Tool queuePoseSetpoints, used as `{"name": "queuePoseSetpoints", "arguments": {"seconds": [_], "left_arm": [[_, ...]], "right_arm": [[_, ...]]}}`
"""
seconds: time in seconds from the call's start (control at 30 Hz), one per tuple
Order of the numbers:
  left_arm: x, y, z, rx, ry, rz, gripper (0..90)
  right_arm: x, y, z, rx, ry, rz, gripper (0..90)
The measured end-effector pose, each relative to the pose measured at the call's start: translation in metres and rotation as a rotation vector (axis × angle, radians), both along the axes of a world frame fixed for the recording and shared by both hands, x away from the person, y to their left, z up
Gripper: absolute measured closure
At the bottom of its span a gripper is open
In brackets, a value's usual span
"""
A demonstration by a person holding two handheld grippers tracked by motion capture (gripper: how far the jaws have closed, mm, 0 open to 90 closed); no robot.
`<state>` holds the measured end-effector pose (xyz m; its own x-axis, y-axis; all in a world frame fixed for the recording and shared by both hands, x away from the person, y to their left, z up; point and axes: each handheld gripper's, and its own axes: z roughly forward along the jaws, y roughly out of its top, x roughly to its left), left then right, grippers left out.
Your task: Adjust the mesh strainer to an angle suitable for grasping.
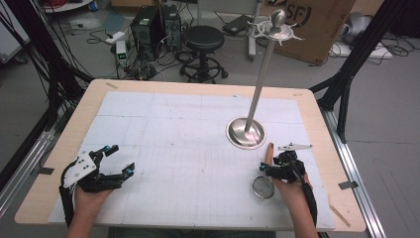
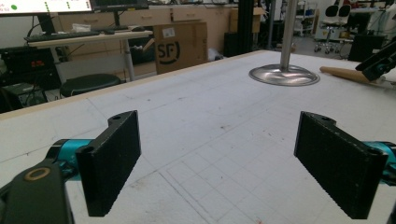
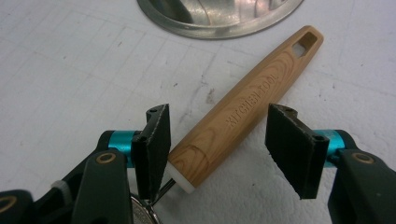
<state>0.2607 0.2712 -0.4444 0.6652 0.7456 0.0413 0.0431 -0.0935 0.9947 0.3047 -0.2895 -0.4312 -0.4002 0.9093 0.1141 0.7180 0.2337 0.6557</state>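
Observation:
A small metal strainer [image 1: 263, 187] with a wooden handle [image 1: 269, 151] lies flat on the white gridded mat at the right. In the right gripper view the handle [image 3: 247, 116] reads "KITCHEN TOOL" and runs up and to the right. My right gripper [image 3: 219, 128] is open with a jaw on each side of the handle's thick end; the left jaw is close to it, the right jaw stands apart. This gripper [image 1: 275, 167] sits just above the mesh. My left gripper [image 1: 121, 158] rests open at the mat's left with nothing between its jaws [image 2: 219, 144].
A tall metal stand with a round base [image 1: 246, 132] rises just beyond the handle, its pole [image 1: 262, 74] topped by hooks. The base [image 3: 219, 14] lies close ahead of the right gripper. The table's right edge [image 1: 341, 163] is near.

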Motion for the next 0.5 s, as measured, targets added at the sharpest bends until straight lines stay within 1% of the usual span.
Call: {"name": "queuePoseSetpoints", "arguments": {"seconds": [0.1,0.23,0.33,0.37,0.4,0.5], "left_arm": [[0.0003,0.0006,0.0,0.002,0.0,0.004,15.2],[0.0004,0.0005,0.0,0.002,-0.001,0.003,15.1],[0.0003,0.0007,0.0003,0.002,-0.003,0.001,15.2],[0.0002,0.0007,0.0004,0.0,-0.003,0.002,15.2],[0.0001,0.0007,0.0006,-0.002,-0.004,0.003,15.2],[-0.0002,0.0009,0.0011,-0.005,-0.005,0.001,15.2]], "right_arm": [[0.0048,0.0032,0.0002,-0.003,0.044,-0.007,39.6],[0.0092,0.0072,0.0012,-0.034,0.079,-0.019,37.9],[0.0105,0.008,0.0018,-0.046,0.085,-0.02,38.3],[0.0106,0.0083,0.0024,-0.043,0.1,-0.03,38.7],[0.0106,0.009,0.0029,-0.049,0.103,-0.032,39.0],[0.0102,0.0104,0.004,-0.059,0.111,-0.025,40.6]]}}
